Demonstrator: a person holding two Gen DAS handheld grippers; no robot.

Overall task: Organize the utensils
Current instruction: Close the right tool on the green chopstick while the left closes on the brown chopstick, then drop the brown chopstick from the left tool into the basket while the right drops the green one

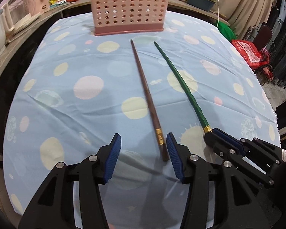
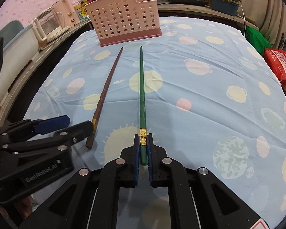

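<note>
At the bottom centre of the right wrist view, the right gripper [image 2: 143,147] has its two blue-padded jaws pressed against the thick end of the green chopstick [image 2: 142,95], clamping it just behind its gold band. That chopstick runs straight up the middle of the frame, its thin tip pointing toward the pink perforated utensil holder [image 2: 124,19] at the upper centre. Whether the shaft is lifted off the cloth or lying on it cannot be told.

Left of it in the same view lies the brown chopstick [image 2: 104,93], slanting up and to the right, its tip near the holder's darker pink base. Its thick, gold-banded end sits at the lower left, where the left gripper [image 2: 66,124] reaches in from the left edge.

Seen from the left wrist view, the left gripper [image 1: 144,152] stands with its jaws spread wide at the bottom centre. The brown chopstick [image 1: 143,84] has its thick end between them, much closer to the right-hand blue pad, and lies flat on the cloth; neither pad clearly touches it. The green chopstick [image 1: 177,84] curves from the upper centre down to the lower right, where the right gripper [image 1: 212,133] closes on its end.

Both chopsticks sit over a light blue tablecloth [image 1: 66,76] printed with pale yellow, pink and white circles. The utensil holder [image 1: 129,9] stands at the far edge of the cloth, at the top centre, with dark sticks showing in its right-hand compartment.
</note>
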